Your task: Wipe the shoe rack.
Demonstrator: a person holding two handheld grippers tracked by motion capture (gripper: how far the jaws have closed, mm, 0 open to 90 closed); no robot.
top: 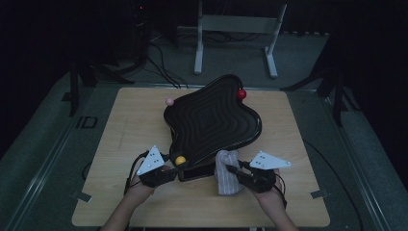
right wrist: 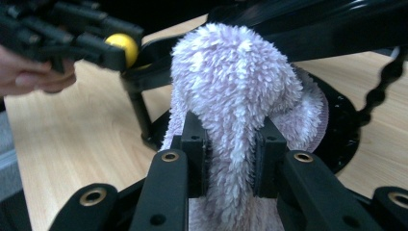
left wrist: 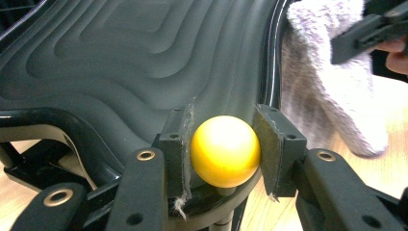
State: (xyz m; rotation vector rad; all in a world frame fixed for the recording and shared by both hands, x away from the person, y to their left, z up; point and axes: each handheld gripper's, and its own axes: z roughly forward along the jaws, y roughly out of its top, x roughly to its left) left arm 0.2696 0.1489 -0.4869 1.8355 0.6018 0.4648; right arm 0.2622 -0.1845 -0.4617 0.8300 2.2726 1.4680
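A black wavy tray [top: 214,120] stands on a stand in the middle of the table. At its near left rim sits a yellow ball [top: 180,160], and my left gripper [top: 175,165] is shut on it. In the left gripper view both pads press the sides of the yellow ball [left wrist: 225,150], with the ridged tray [left wrist: 120,57] behind. My right gripper [top: 233,170] is shut on a fluffy pale lilac cloth [top: 227,173] beside the tray's near edge. In the right gripper view the cloth [right wrist: 235,96] bulges up between the jaws of my right gripper [right wrist: 230,154].
A red ball [top: 241,94] sits on the tray's far right rim and a pink ball [top: 169,102] on its far left rim. The stand's dark base [right wrist: 342,130] lies under the tray. Bare wooden table [top: 130,130] spreads to both sides.
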